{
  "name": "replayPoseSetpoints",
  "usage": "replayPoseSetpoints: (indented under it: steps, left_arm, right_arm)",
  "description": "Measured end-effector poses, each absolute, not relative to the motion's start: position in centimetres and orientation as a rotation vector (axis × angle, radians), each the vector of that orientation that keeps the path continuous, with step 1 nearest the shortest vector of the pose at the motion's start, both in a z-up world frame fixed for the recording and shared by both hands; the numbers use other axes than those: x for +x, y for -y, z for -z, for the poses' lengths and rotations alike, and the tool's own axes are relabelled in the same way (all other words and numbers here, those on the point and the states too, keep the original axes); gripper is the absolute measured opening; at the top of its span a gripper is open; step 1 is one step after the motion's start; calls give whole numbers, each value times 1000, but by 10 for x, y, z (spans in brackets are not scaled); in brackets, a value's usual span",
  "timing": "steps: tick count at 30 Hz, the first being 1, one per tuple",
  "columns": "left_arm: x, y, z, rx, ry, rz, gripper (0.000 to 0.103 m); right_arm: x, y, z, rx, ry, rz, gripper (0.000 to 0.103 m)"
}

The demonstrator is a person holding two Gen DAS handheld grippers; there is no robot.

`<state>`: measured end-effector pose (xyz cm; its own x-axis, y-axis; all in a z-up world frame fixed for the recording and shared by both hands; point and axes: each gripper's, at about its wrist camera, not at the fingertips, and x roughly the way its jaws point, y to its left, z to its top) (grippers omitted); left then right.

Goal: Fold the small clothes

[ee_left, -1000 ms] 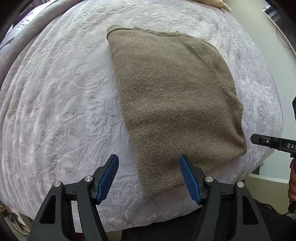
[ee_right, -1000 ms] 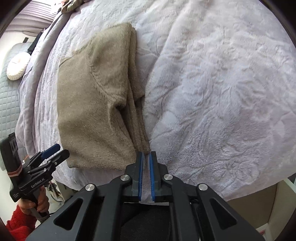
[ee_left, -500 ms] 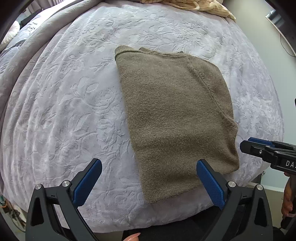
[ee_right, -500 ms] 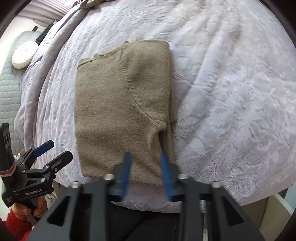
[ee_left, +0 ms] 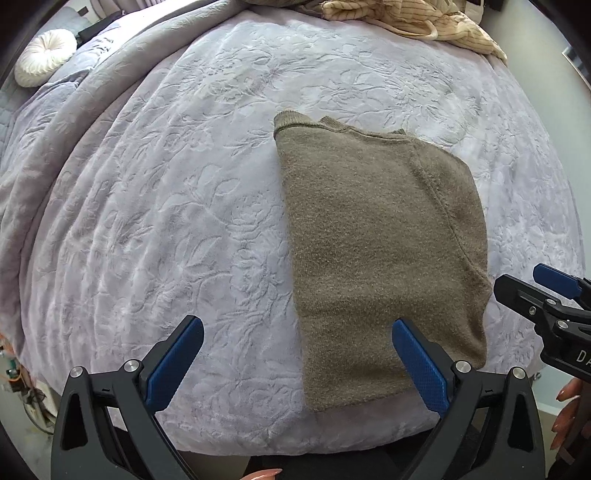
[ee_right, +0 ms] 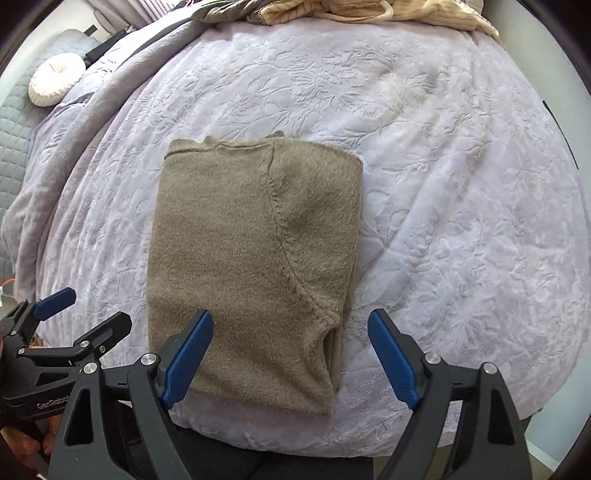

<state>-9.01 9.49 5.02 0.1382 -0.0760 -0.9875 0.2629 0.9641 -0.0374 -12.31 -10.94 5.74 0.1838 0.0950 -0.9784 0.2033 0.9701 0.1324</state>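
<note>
The folded sweater (ee_right: pixel 255 266) is olive-brown knit, lying on a pale lilac bedspread (ee_right: pixel 461 206) embossed with roses and leaves. Each black tool has blue pads (ee_left: pixel 419 363). The clothes (ee_left: pixel 413 18) beyond are cream with thin dark stripes.

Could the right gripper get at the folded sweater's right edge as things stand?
Probably yes: the right gripper hangs open just above the olive sweater, its jaws having just opened, empty, with only bare bedspread beside that edge.

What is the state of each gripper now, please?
Left gripper: open, holding nothing, above the sweater.
Right gripper: open, jaws have just been opening, nothing gripped, sweater lies flat below.
</note>
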Motion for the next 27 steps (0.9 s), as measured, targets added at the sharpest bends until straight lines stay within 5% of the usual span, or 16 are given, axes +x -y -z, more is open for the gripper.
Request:
replayPoseSetpoints:
  steps: [27]
  left_arm:
    - [-86, -95, -58, 141, -1415, 221, 102]
  right_arm:
    - [-117, 114, -60, 261, -1458, 130, 88]
